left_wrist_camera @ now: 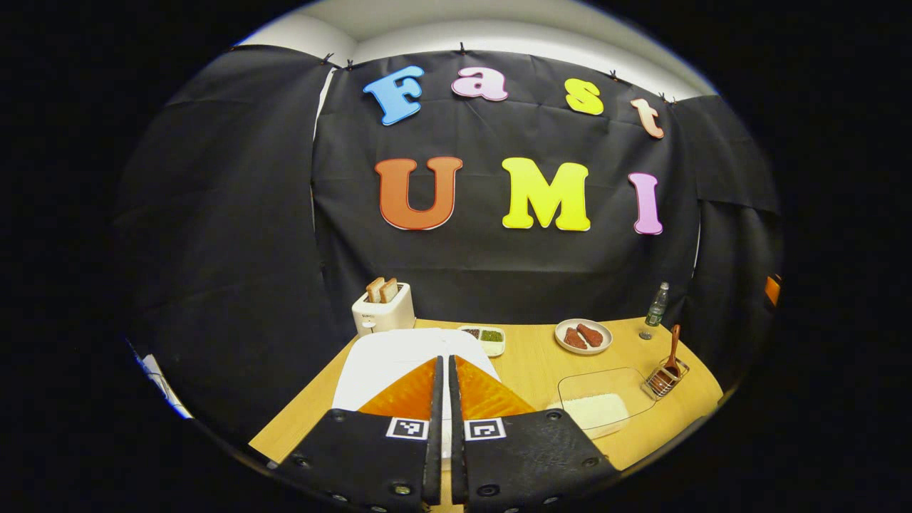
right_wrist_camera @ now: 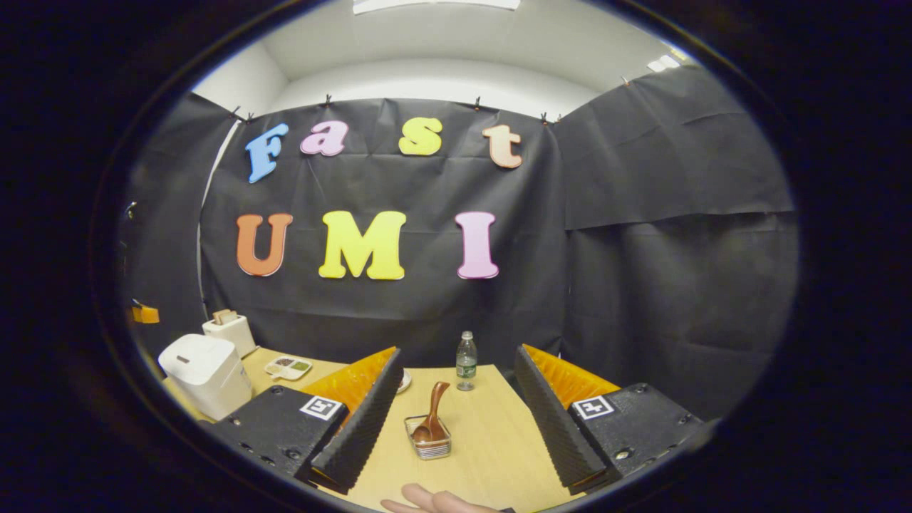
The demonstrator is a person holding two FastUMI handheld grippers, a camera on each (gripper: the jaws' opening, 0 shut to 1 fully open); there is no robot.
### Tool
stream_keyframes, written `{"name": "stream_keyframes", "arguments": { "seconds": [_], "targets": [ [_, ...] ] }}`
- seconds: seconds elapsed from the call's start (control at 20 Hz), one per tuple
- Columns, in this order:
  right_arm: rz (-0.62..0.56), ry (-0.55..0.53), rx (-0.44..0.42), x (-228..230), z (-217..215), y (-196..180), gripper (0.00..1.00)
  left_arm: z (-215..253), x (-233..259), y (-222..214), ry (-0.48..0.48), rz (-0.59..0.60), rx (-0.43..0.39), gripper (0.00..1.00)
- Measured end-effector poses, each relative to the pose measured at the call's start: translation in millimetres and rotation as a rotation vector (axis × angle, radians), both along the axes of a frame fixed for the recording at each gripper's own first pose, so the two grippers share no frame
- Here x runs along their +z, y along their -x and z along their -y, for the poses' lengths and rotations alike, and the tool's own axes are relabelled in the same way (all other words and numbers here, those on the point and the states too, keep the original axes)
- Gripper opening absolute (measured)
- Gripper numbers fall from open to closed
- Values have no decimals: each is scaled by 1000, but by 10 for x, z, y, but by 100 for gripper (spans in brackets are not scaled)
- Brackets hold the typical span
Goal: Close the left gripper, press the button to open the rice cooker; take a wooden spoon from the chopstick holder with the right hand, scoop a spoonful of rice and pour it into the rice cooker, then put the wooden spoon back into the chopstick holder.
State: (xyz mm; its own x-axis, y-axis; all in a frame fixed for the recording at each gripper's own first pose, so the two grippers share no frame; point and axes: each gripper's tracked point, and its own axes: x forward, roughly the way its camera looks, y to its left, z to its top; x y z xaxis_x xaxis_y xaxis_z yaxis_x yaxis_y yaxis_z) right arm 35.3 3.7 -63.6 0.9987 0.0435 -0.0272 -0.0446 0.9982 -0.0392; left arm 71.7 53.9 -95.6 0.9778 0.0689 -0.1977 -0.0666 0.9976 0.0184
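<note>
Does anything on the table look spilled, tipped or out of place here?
Nothing stands out. The rice cooker is shut, the wooden spoon stands in the chopstick holder, the bottle is upright, and the rice stays inside its clear container.

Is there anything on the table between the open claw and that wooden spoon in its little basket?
No. In the right gripper view, only bare table lies between the right gripper and the wooden spoon in the chopstick holder.

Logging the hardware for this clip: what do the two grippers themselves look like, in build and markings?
Both match: the left gripper and the right gripper each have two wedge-shaped fingers on flat black plates fixed with screws. Each plate carries a small square black-and-white marker. The right gripper's fingers have ribbed inner faces. No cables or sleeves visible.
</note>
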Motion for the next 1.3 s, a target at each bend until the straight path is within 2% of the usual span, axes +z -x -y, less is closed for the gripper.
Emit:
{"name": "stream_keyframes", "arguments": {
  "seconds": [0.05, 0.1, 0.35, 0.55, 0.8, 1.1, 1.3],
  "targets": [
    [-5, 3, 14, -38, -35, -35, 100, -35, -51, -16, -27, -14, 13, 5],
    [-9, 7, 30, -94, -59, -68, 100, -52, -190, -62, -38, -47, 28, 0],
    [-44, -7, 36, -290, 7, -244, 100, -79, -468, -240, -11, -141, 47, 0],
    [-91, 3, 11, -530, 159, -433, 100, -234, -789, -386, -29, -227, 100, 0],
    [-103, -6, -14, -616, 313, -528, 100, -341, -1114, -440, 14, -320, 138, 0],
    [-105, -8, -3, -615, 261, -504, 100, -347, -1173, -409, 33, -345, 150, 0],
    [-104, -9, 12, -643, 232, -477, 100, -376, -1116, -399, 3, -310, 174, 0]
  ]
}}
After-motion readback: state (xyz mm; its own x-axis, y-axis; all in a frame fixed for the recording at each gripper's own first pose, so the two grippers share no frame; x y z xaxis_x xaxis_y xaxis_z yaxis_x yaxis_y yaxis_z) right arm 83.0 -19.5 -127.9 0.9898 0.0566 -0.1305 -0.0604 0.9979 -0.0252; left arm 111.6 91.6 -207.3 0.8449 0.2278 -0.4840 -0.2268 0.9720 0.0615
